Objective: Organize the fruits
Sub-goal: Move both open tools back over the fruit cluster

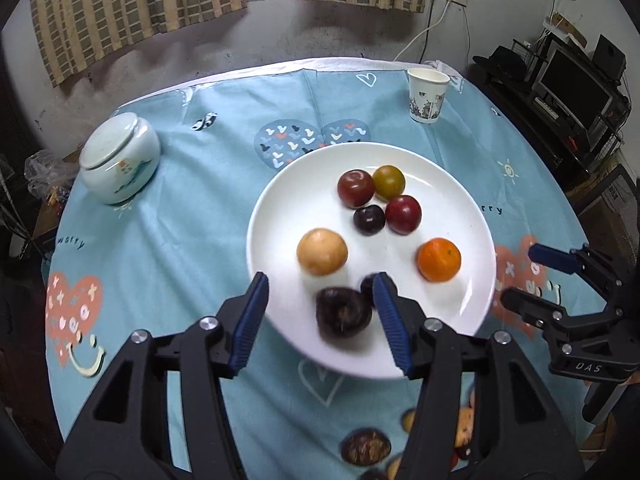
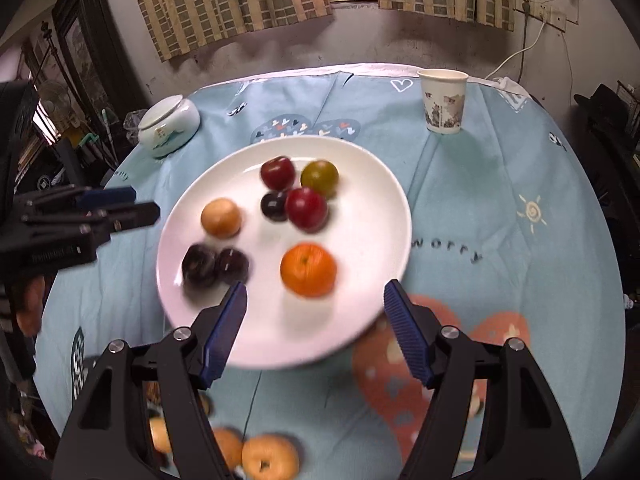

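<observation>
A big white plate (image 1: 280, 216) sits in the middle of a round table with a light blue cloth (image 1: 192, 208) that has hearts on it. The plate holds eight fruits. They are all round like balls, so none has a long side or points any way. Only the little dents where stems were show, and these face up or toward the cameras.

At the back of the plate a dark red plum (image 1: 355, 188), a green-yellow plum (image 1: 389, 182), another red plum (image 1: 403, 214) and a small black plum (image 1: 369, 220) sit bunched together, touching. A tan round fruit (image 1: 322, 251) sits alone on the left side. A bright orange (image 1: 439, 259) sits alone on the right side. At the front, a dark wrinkly fruit (image 1: 343, 311) and a small dark plum (image 2: 232, 266) sit side by side.

The left gripper (image 1: 320, 320) hangs over the front edge of the plate. Its blue pads are apart, and the dark wrinkly fruit lies between them, but the pads do not press it. The right gripper (image 2: 316, 328) is spread wide over the near rim, holding nothing; the orange is just ahead of it.

More fruits lie on the cloth near the bottom edge of the right view, blurry. A pale jar with a lid (image 1: 118, 158) stands to the back left and a paper cup (image 1: 427, 96) to the back right.
</observation>
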`<state>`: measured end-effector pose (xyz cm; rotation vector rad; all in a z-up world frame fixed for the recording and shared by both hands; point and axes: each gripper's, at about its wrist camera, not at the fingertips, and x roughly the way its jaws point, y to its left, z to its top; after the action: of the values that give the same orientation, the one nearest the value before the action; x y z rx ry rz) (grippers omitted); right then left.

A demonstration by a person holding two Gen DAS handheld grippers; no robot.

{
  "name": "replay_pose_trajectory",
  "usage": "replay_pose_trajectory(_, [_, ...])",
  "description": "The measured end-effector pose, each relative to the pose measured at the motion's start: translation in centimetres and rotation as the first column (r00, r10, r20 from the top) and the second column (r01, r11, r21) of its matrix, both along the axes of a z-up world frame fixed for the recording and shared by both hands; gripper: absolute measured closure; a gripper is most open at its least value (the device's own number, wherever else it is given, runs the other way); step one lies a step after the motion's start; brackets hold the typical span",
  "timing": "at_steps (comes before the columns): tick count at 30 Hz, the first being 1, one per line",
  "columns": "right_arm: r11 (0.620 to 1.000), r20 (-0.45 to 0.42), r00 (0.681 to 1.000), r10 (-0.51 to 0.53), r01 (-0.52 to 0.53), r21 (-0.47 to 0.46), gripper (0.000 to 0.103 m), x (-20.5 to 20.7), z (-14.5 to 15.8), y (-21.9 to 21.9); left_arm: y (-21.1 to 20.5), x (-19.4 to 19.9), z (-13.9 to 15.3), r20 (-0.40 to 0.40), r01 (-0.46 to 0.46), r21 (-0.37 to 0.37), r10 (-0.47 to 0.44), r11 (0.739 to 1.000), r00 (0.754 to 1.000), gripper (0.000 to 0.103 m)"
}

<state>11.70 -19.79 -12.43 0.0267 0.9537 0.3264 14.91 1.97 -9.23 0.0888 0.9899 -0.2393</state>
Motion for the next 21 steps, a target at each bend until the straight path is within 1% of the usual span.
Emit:
replay_pose_trajectory(4, [1.0, -0.008, 1.0, -0.012, 0.012, 0.005, 0.032, -4.7, 0.2, -1.3, 1.9, -3.4, 1.0, 0.014, -0.023, -0.001, 0.023, 1.0, 1.0, 0.042])
replay_pose_trajectory(8, [0.999, -0.045, 0.998, -0.033, 0.034, 0.012, 0.032, -10.1, -0.9, -2.8, 3.9, -7.6, 0.7, 0.006, -0.033, 0.005, 0.033, 0.999, 0.999, 0.042])
replay_pose_trajectory(11, [0.999, -0.079, 0.996, -0.05, 0.051, 0.012, 0.032, -12.9, -2.0, -3.8, 4.8, -11.5, -0.7, -0.025, -0.015, 0.001, 0.015, 1.0, 1.0, 0.042])
replay_pose_trajectory(15, [0.997, -0.113, 0.991, -0.073, 0.076, 0.027, 0.032, -16.0, -3.0, -4.2, 5.4, -16.1, -3.9, -0.106, 0.022, 0.001, -0.022, 1.0, 0.994, 0.042])
replay_pose_trajectory(18, [0.999, -0.123, 0.992, -0.038, 0.041, 0.02, 0.032, -17.4, -3.3, -3.2, 5.2, -18.2, -5.9, -0.149, 0.044, 0.005, -0.042, 0.999, 0.988, 0.04])
replay_pose_trajectory(21, [1.0, -0.116, 0.993, 0.012, -0.012, -0.006, 0.031, -18.3, -3.4, -1.6, 4.9, -19.3, -6.8, -0.145, 0.071, 0.008, -0.069, 0.997, 0.987, 0.034])
